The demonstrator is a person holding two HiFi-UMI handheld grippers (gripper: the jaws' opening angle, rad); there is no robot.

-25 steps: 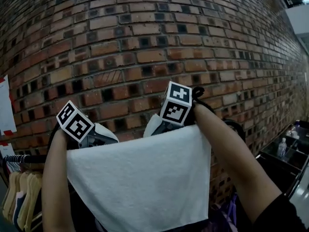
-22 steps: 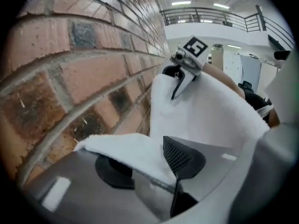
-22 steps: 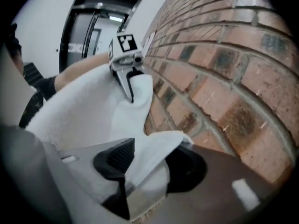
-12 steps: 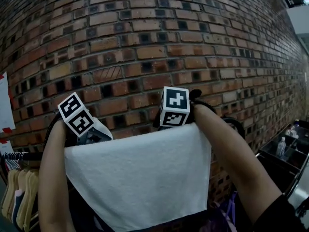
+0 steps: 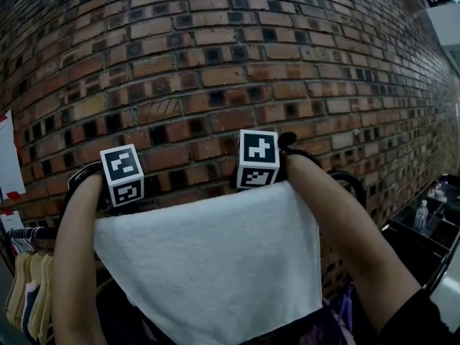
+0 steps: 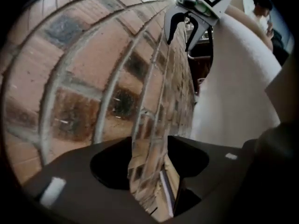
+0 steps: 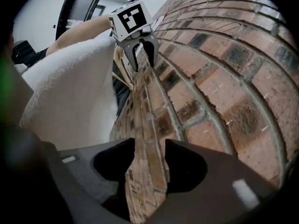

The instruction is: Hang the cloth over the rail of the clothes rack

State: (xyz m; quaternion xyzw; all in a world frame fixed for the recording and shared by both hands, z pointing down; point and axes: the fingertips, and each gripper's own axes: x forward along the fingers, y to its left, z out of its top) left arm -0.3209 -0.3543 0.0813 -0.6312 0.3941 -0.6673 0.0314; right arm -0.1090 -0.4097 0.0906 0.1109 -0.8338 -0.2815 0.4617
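The white cloth (image 5: 208,257) hangs flat in front of me, and its top edge hides the rail that carries it. Both grippers are behind that edge, with only their marker cubes showing: the left cube (image 5: 122,175) and the right cube (image 5: 259,158). My left gripper (image 6: 149,164) is opening, with only brick wall in its gap and the cloth (image 6: 233,83) beside it. My right gripper (image 7: 147,169) is open and empty, with the cloth (image 7: 70,92) to its left. Each camera sees the other gripper with its fingers apart: the right gripper (image 6: 187,29) and the left gripper (image 7: 140,55).
A brick wall (image 5: 215,63) stands close behind the cloth. A rack rail (image 5: 29,233) with wooden hangers (image 5: 29,293) is at the lower left. A dark shelf with a bottle (image 5: 421,218) is at the right. A person (image 6: 262,8) stands far off.
The left gripper's cube has swung upright and moved right, and its jaws have gone behind the cloth's top edge. The right cube sank slightly. The cloth's top edge now lies level.
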